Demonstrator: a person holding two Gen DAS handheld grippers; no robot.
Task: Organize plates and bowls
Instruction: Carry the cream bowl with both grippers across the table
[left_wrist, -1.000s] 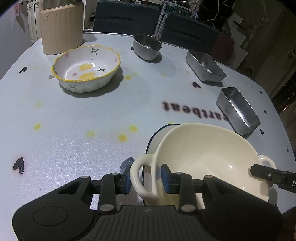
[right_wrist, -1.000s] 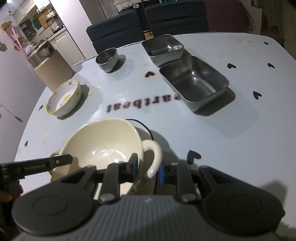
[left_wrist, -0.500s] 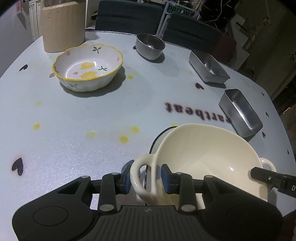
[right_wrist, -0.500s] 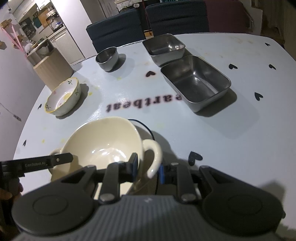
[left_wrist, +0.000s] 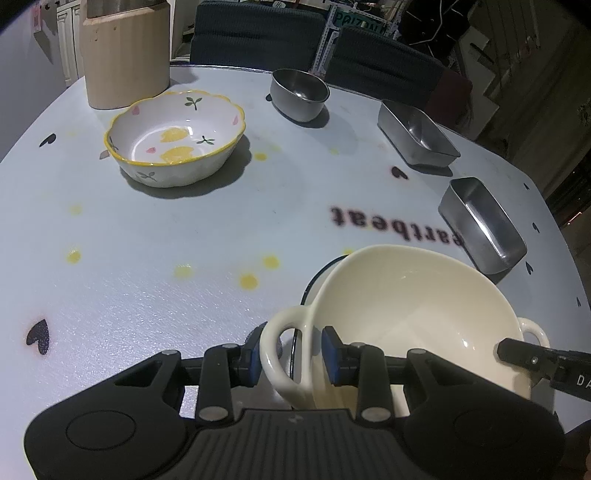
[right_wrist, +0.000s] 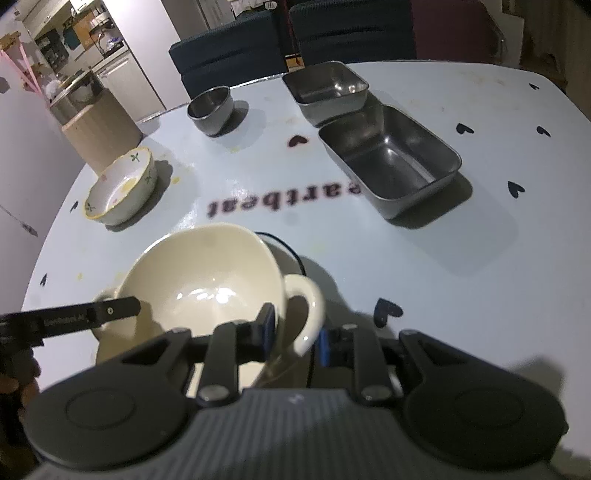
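A cream two-handled bowl (left_wrist: 406, 314) (right_wrist: 207, 273) rests over a dark-rimmed plate (left_wrist: 325, 266) (right_wrist: 290, 253) near the table's front edge. My left gripper (left_wrist: 291, 358) is shut on its left handle, with one pad outside the loop and one against the inner wall. My right gripper (right_wrist: 295, 338) is shut on the opposite handle in the same way. Each view shows one finger of the other gripper at the bowl's far handle. A white bowl with a yellow rim and flower pattern (left_wrist: 173, 147) (right_wrist: 118, 188) stands apart at the left.
A round steel bowl (left_wrist: 299, 94) (right_wrist: 210, 109) stands at the back. Two rectangular steel trays (left_wrist: 417, 136) (left_wrist: 484, 229) (right_wrist: 328, 90) (right_wrist: 391, 158) lie to the right. A tan ribbed container (left_wrist: 125, 55) stands at the back left. Dark chairs line the far edge.
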